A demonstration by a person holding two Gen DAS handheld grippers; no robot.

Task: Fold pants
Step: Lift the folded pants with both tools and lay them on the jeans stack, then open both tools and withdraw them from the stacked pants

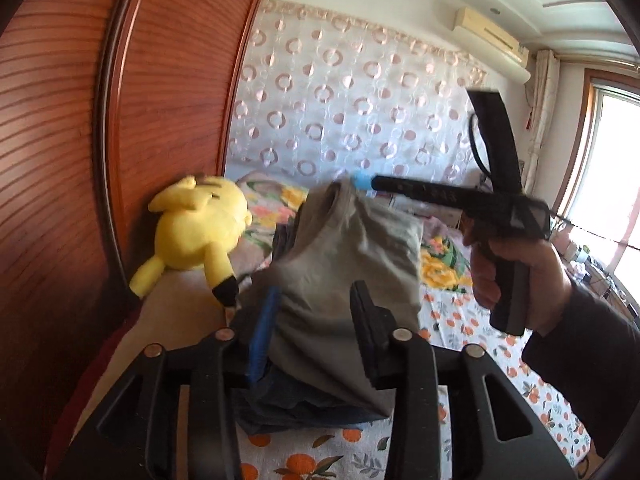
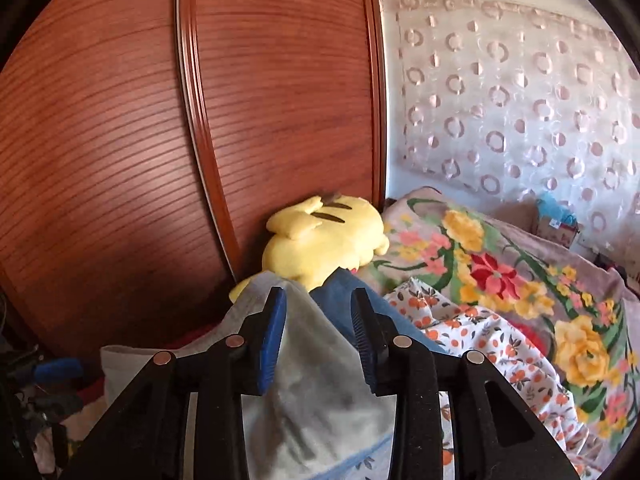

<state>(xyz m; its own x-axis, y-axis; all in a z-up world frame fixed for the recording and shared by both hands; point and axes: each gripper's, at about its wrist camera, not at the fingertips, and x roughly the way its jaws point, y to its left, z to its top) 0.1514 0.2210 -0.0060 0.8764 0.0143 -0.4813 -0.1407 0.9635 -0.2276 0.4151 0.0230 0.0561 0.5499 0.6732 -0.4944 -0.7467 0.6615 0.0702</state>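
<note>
Grey fabric pants [image 1: 344,256] lifted above orange-print bedsheet [image 1: 460,320], right of yellow plush toy [image 1: 200,232]. Left gripper [image 1: 316,320] fingers closed on lower folds; right gripper [image 1: 362,181] pinching top edge, right of toy, fingers narrow.

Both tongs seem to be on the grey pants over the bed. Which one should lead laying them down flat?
Probably left. The left tongs hold the grey pants in a bunch, low and close above the orange-print sheet. The right tongs pinch only the raised top edge, up high.
</note>
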